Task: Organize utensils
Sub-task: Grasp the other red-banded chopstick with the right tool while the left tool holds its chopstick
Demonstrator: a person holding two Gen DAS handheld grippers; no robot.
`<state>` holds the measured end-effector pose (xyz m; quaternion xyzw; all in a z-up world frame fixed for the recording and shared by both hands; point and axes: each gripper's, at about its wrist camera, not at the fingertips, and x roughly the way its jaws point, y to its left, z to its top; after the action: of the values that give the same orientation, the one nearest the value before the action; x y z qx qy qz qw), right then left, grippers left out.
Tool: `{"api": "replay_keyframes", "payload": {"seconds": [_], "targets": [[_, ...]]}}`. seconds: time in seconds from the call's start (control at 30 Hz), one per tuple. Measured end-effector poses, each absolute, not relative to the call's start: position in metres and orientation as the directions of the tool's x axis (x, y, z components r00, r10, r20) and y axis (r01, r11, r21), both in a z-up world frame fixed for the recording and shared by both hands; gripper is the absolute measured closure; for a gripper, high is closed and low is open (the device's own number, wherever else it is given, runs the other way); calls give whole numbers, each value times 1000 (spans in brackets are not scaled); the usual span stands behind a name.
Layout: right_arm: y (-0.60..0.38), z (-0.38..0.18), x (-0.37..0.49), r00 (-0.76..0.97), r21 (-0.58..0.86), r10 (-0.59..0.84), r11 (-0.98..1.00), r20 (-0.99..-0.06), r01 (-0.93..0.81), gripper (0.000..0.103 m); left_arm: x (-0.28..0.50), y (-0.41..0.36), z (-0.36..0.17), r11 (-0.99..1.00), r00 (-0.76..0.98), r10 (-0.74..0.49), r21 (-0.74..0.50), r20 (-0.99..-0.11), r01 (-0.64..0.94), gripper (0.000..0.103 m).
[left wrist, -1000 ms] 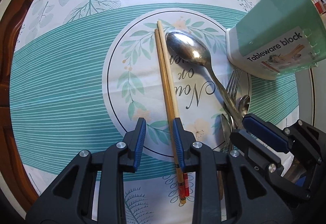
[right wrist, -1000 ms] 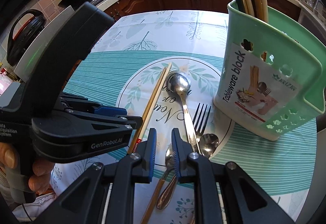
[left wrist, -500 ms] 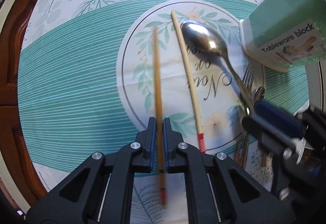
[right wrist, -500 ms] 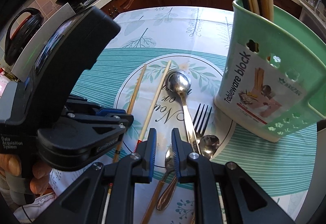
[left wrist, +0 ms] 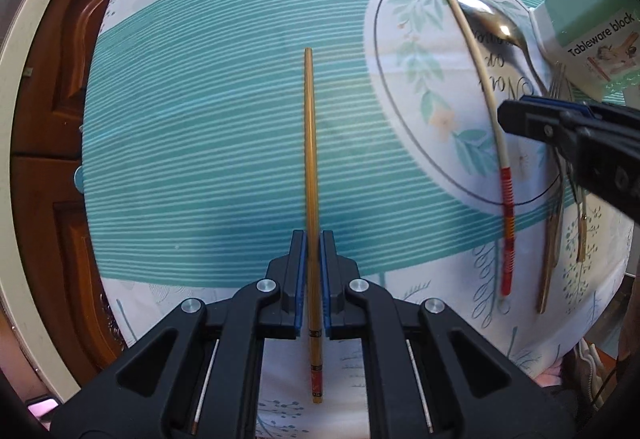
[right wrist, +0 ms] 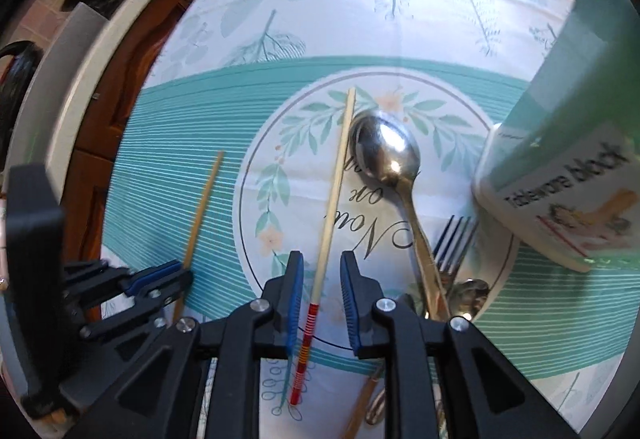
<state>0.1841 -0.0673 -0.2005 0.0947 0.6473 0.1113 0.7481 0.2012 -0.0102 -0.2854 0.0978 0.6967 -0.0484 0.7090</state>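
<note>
My left gripper (left wrist: 313,239) is shut on a brown chopstick (left wrist: 310,139), which lies lengthwise over the teal stripes of the tablecloth. In the right wrist view the same brown chopstick (right wrist: 202,207) sits in the left gripper (right wrist: 176,275) at the left. My right gripper (right wrist: 322,263) points down astride a pale chopstick (right wrist: 340,167) with a red-striped end. Its jaws are opening and the pads stand clear of the stick. The pale chopstick (left wrist: 486,87) and right gripper (left wrist: 510,115) also show at the right of the left wrist view.
A large spoon (right wrist: 384,151), a fork (right wrist: 452,239) and a small spoon (right wrist: 472,291) lie right of the pale chopstick. The mint "Tableware block" holder (right wrist: 560,167) stands at the far right. The table's cream rim (left wrist: 24,87) and wooden cabinets run along the left.
The left gripper shut on the brown chopstick and carried it left, away from the pale one. The right gripper swung left and tipped down over the pale chopstick, its jaws widening.
</note>
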Motion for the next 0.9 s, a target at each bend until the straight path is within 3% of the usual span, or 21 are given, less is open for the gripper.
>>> {"api": "replay_keyframes", "payload": {"seconds": [0.5,0.6,0.67,0.77,0.9], "targets": [[-17,-217,191,70,9,15,996,-997,-86,83,178,30,-284,972,52,50,61,-997,227,98],[-14,-217,189,71,6,12,997,-997,-83,86,175,38,-276,972,55,47,58,-997,227,98],[-12,-217,188,63,12,17,997,-998,-77,97,175,39,-275,972,57,35,47,-998,229,98],[-14,-217,188,64,24,30,996,-997,-83,98,173,46,-271,976,69,15,30,-997,216,99],[-28,-216,180,41,150,152,987,-987,-59,98,164,55,-266,980,107,-21,1,-994,201,99]]}}
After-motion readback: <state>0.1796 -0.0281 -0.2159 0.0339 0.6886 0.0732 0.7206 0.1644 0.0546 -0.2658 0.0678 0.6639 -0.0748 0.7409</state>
